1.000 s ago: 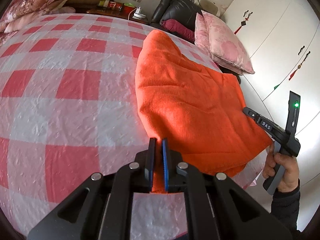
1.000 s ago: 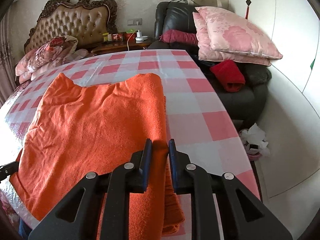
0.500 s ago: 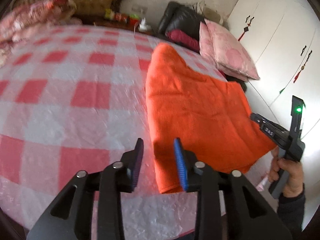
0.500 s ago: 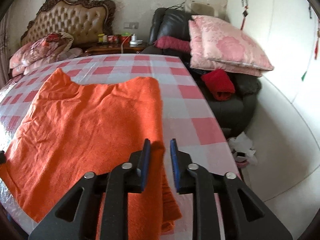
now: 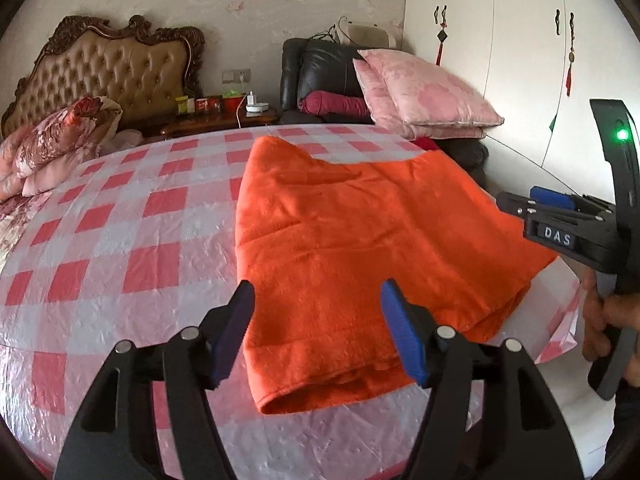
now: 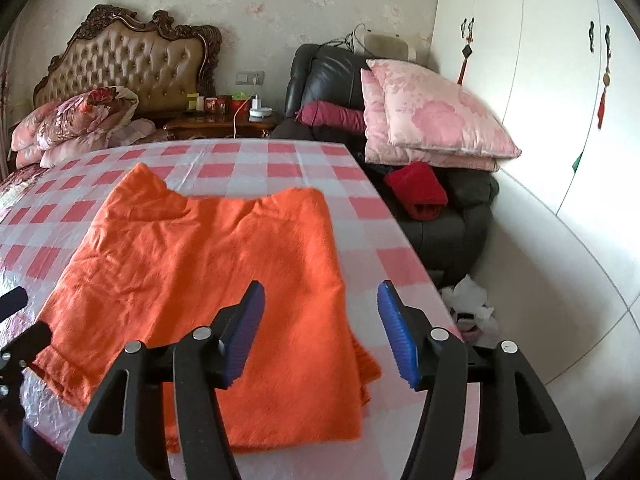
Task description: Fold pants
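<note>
We see the pants (image 6: 224,280) folded flat by the bed's (image 5: 120,240) near right corner — long axis along the near edge. Our left gripper (image 5: 316,328) and right gripper (image 6: 320,328) — jaws opening, holding nothing.

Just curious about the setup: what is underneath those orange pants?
The orange pants lie folded on a red-and-white checked plastic cover that shows all around them. What the cover itself rests on is hidden.
</note>
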A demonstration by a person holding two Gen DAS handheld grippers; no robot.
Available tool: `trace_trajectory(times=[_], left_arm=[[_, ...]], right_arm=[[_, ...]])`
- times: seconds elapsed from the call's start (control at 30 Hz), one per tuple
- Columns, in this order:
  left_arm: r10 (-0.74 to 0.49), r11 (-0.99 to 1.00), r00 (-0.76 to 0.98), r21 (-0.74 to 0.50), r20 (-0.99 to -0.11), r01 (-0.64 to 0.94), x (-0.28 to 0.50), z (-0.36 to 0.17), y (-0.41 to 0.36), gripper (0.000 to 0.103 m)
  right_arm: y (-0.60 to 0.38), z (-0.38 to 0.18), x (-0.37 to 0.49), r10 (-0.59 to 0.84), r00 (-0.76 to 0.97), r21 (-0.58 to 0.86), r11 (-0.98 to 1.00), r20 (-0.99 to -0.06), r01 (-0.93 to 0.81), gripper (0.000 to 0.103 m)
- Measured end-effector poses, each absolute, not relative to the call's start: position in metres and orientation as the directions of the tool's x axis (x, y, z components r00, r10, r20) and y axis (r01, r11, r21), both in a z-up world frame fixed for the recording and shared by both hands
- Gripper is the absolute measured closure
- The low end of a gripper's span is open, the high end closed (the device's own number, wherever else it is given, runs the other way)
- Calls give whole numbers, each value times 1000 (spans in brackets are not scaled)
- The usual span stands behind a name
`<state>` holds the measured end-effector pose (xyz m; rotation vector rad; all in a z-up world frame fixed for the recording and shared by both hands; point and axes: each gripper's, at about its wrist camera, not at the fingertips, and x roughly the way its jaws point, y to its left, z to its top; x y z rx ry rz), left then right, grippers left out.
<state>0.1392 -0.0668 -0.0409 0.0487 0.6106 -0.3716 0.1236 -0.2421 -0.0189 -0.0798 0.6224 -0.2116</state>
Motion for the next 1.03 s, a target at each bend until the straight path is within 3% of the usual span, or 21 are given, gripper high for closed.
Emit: trace_trajectory(times=[0.07,0.13,0.23,0.4,0.53,0.67,1.03], left_arm=[[-313,935,759,-43,-571,353,138,-39,-68,33],[-275,945,771,-16,-575,325,134,-33,-68,9],[-277,939,764,5,-583,345,126,-24,-72,1],[-337,933,721,-112,-605,342,121,-15,-67,2],[-272,953,723,-73,-634,294,120,-11,-73,2],[-312,943,704,-122,-638,309,123,-11,-76,2],[-319,937,713,-92,-624,338,124,-2,-88,2]], right_arm=[[-242,-22,120,-229,777,-131,973,-587,189,45],[-242,-21,112,-232,769,-115,972,-595,204,45],[-243,-16,101,-247,764,-110,968,-596,227,45],[-246,-7,82,-255,769,-105,965,-586,240,45],[-251,-5,75,-265,767,-102,962,-584,255,45],[-256,-5,73,-268,763,-95,960,-588,264,45],[-261,-7,76,-270,757,-92,958,-594,270,45]])
